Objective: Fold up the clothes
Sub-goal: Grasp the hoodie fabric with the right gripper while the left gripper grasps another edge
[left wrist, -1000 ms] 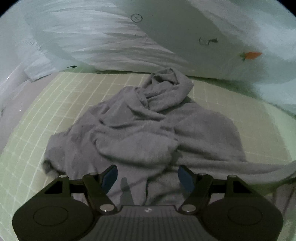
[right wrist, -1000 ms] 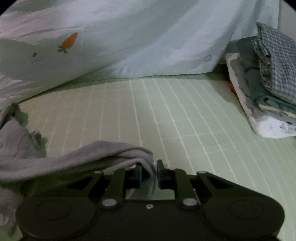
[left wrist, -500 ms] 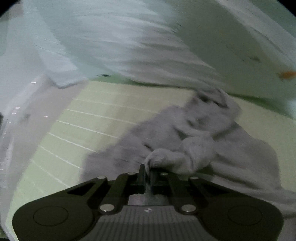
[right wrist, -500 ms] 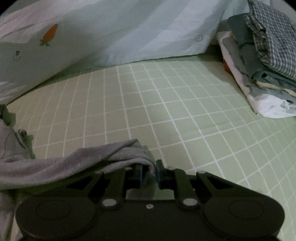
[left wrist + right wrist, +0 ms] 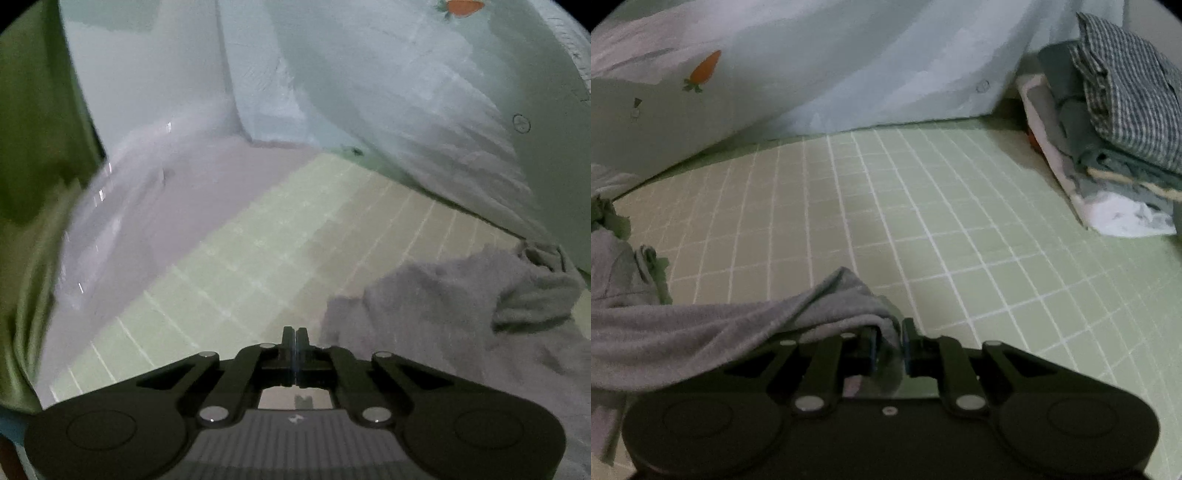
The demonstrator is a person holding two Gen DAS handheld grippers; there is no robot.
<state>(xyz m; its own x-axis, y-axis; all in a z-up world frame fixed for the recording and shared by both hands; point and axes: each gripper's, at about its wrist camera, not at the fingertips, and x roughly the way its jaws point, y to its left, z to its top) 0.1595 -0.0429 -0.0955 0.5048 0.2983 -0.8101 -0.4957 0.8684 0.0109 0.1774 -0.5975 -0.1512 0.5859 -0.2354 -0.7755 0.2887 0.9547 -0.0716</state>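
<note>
A crumpled grey garment [image 5: 461,306] lies on the green checked sheet [image 5: 258,236], to the right in the left wrist view. My left gripper [image 5: 295,345] is shut with its jaws pressed together; I see no cloth between them, and it points at bare sheet left of the garment. My right gripper [image 5: 888,339] is shut on a stretched-out part of the grey garment [image 5: 720,325], which trails off to the left just above the sheet.
A pale blue duvet with a carrot print [image 5: 849,66] lies bunched along the back. A stack of folded clothes [image 5: 1115,125] stands at the far right. A pale bed edge or wall [image 5: 147,192] runs along the left.
My left gripper closed on a fold of the garment, then swung left; now it is shut and shows no cloth. My right gripper kept its hold and barely moved.
</note>
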